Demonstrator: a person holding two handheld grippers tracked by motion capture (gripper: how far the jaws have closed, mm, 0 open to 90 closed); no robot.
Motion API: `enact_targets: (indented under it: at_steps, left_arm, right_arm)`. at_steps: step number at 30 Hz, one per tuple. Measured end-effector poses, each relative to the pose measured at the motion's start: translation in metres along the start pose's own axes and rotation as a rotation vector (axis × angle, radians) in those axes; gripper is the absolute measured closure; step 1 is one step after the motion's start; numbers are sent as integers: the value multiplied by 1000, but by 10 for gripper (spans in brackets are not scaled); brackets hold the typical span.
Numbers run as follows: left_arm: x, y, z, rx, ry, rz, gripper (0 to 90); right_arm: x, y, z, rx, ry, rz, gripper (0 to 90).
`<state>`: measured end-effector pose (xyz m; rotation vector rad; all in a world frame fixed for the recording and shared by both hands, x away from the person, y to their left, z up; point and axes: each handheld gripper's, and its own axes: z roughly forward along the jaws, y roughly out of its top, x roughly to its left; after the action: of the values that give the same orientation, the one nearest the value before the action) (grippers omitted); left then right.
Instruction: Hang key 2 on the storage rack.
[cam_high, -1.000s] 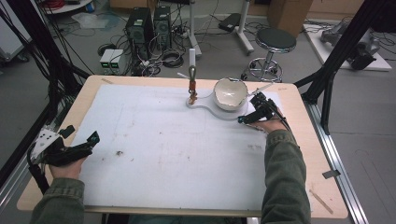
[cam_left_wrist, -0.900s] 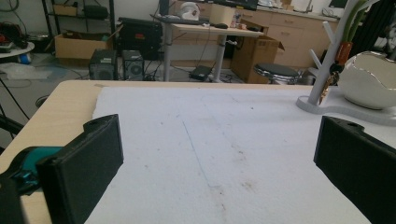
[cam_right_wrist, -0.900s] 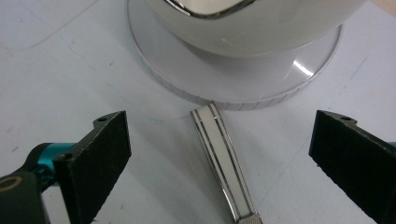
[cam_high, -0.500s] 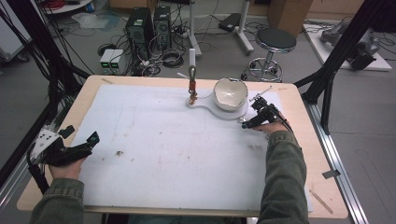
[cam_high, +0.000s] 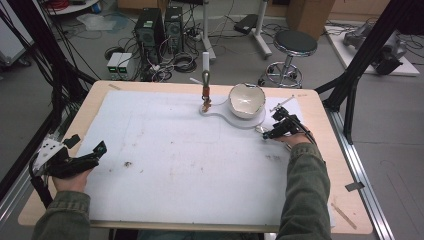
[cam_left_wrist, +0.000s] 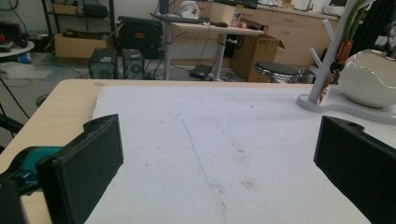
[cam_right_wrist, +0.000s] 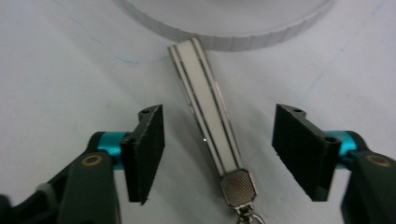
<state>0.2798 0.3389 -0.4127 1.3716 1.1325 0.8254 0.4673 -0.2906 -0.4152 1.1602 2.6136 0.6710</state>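
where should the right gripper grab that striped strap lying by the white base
Grip the striped strap across its narrow width at mid-length, coming straight down from above. It lies flat on the white mat, already between the right gripper's open fingers, clear of its metal end clasp.

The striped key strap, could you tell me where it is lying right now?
In the right gripper view the striped key strap lies flat on the white mat, between the open right tongs, its far end touching the white stand base.
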Motion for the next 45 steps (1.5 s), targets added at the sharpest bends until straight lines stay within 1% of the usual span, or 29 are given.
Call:
enact_targets:
  at_steps: [2,5,7,9,10,11,12,13,15,16,17,21,24,25,26,29,31,33,35,37,38,40,41,45]
  left_arm:
    - [0,0,0,1,1,1,17]
    - [0,0,0,0,1,4,17]
    - [0,0,0,3,0,3,17]
    - [0,0,0,3,0,3,17]
    - [0,0,0,2,0,2,17]
    - [0,0,0,3,1,2,17]
    - [0,0,0,2,1,1,17]
    - [0,0,0,2,2,1,17]
    - [0,0,0,2,1,1,17]
    - [0,0,0,2,0,1,17]
    - [0,0,0,1,0,0,17]
    - [0,0,0,5,-2,4,17]
    - [0,0,0,4,-2,2,17]
    - [0,0,0,4,-2,1,17]
    - [0,0,0,5,-3,2,17]
    - [0,0,0,5,-3,1,17]
    - [0,0,0,3,-4,2,17]
    - [0,0,0,1,-5,-1,17]
    - [0,0,0,0,-5,-1,17]
    - [0,0,0,0,-6,-1,17]
    - [0,0,0,1,-5,-2,17]
    - [0,0,0,0,-6,-2,17]
    - [0,0,0,-2,-6,-3,17]
    - [0,0,1,-2,-4,-7,17]
  right_arm:
    - [3,2,1,-9,-14,-18,405]
    - [5,5,2,-13,-28,-26,482]
    - [5,6,4,-2,-35,-27,509]
    - [5,6,7,10,-29,-35,543]
    - [5,6,7,6,-21,-30,570]
    - [4,6,7,-1,-17,-35,608]
    - [4,6,7,0,-24,-38,643]
    - [5,6,6,4,-21,-35,677]
    - [6,6,5,-3,-17,-30,691]
    - [5,5,5,0,-10,-30,711]
    - [5,5,4,7,-12,-20,725]
    - [3,5,-1,-18,-11,-7,736]
    - [4,6,-7,-51,5,28,740]
    - [4,6,-9,-63,9,28,740]
    - [5,7,-10,-65,12,39,741]
    - [7,7,-13,-68,26,37,741]
    - [9,8,-15,-76,32,45,742]
    - [10,8,-18,-89,26,51,742]
    - [10,9,-22,-116,37,66,742]
    - [12,10,-26,-136,40,62,742]
    - [14,10,-28,-136,43,68,742]
    - [18,11,-32,-154,44,64,742]
    - [18,11,-34,-161,44,53,742]
    - [25,14,-40,-185,46,51,742]
